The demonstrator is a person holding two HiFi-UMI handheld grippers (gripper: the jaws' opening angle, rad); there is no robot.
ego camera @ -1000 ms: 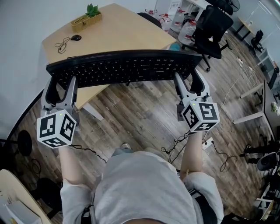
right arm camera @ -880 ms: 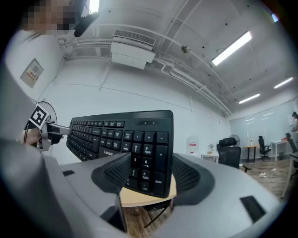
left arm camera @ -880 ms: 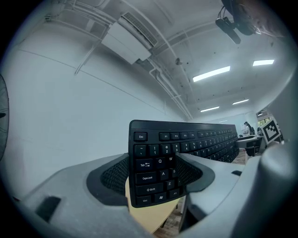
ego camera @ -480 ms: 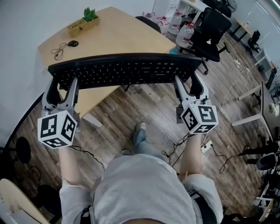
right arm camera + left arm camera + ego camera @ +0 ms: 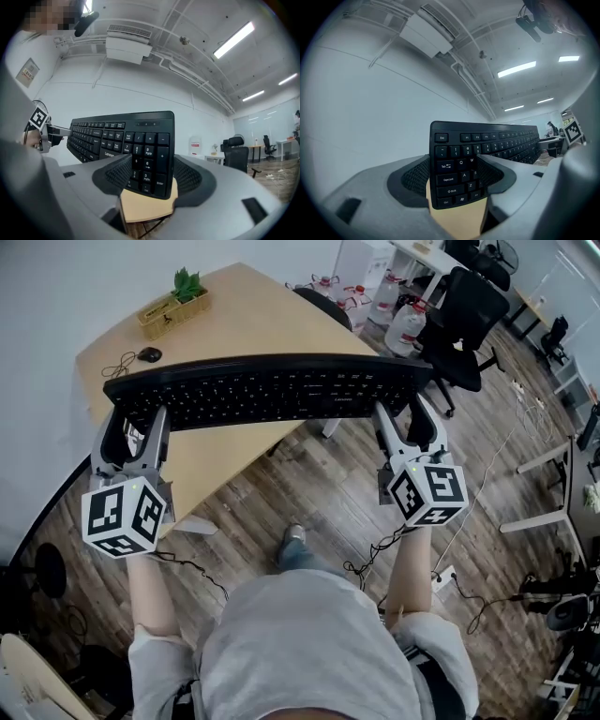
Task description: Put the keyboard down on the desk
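Observation:
A long black keyboard [image 5: 267, 390] hangs in the air, level, above the near corner of the light wooden desk [image 5: 239, 320]. My left gripper [image 5: 134, 423] is shut on its left end [image 5: 454, 171]. My right gripper [image 5: 401, 420] is shut on its right end, over the number pad [image 5: 147, 157]. In both gripper views the keyboard stands between the jaws with the desk top showing below it.
On the desk's far side stand a wooden planter with a green plant [image 5: 174, 301] and a black mouse with a coiled cable [image 5: 147, 354]. Black office chairs [image 5: 464, 310] and water jugs [image 5: 408, 324] stand to the right on the wood floor. A white wall runs along the left.
The person has stepped forward: the desk has come closer and now lies further under the keyboard. Both grippers keep the same hold on the keyboard.

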